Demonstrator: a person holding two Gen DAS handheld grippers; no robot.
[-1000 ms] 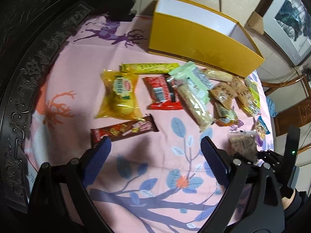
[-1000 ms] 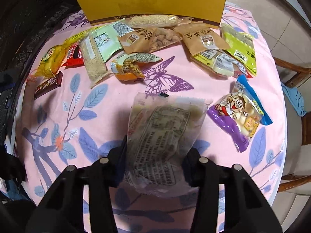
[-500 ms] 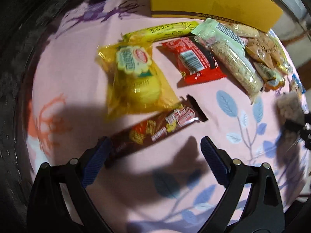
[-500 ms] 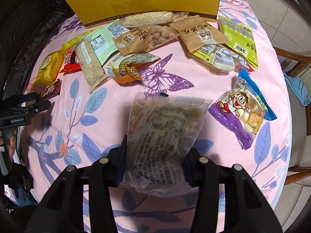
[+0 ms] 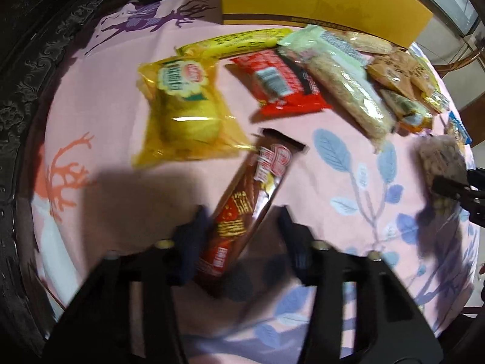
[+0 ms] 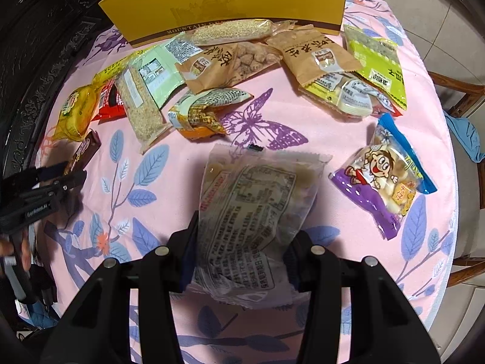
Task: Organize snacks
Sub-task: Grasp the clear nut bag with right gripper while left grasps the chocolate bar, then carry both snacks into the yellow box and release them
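Left wrist view, blurred by motion: a round table [image 5: 121, 69] covered in a pink cloth with blue leaves is seen. A yellow box [image 5: 318, 3] stands at the far edge and serves as the landmark. The left gripper [image 5: 242, 236] is seen low in the frame, its two blue-padded fingers placed on either side of the near end of a brown chocolate bar [image 5: 251, 197]. The left pad appears to touch the wrapper; a gap shows at the right pad, so a firm grasp cannot be told. The bar lies well in front of the box, slanted toward it. Between bar and box, a yellow cake packet [image 5: 182, 112] and a red wrapper [image 5: 282, 85] are laid; a long yellow bar [image 5: 233, 42] lies just in front of the box.

Right wrist view: the right gripper [image 6: 242, 257] is clenched on a clear printed snack bag [image 6: 251, 212], held above the cloth, well in front of the yellow box [image 6: 227, 0]. A purple and blue cartoon packet [image 6: 385, 176] lies to the right of the held bag, also far from the box. Just in front of the box, a sesame bar [image 6: 233, 32], two tan paper bags [image 6: 315, 51] and a green packet [image 6: 376, 60] are spread. The left gripper [image 6: 57, 173] is seen far left at the chocolate bar [image 6: 83, 151].
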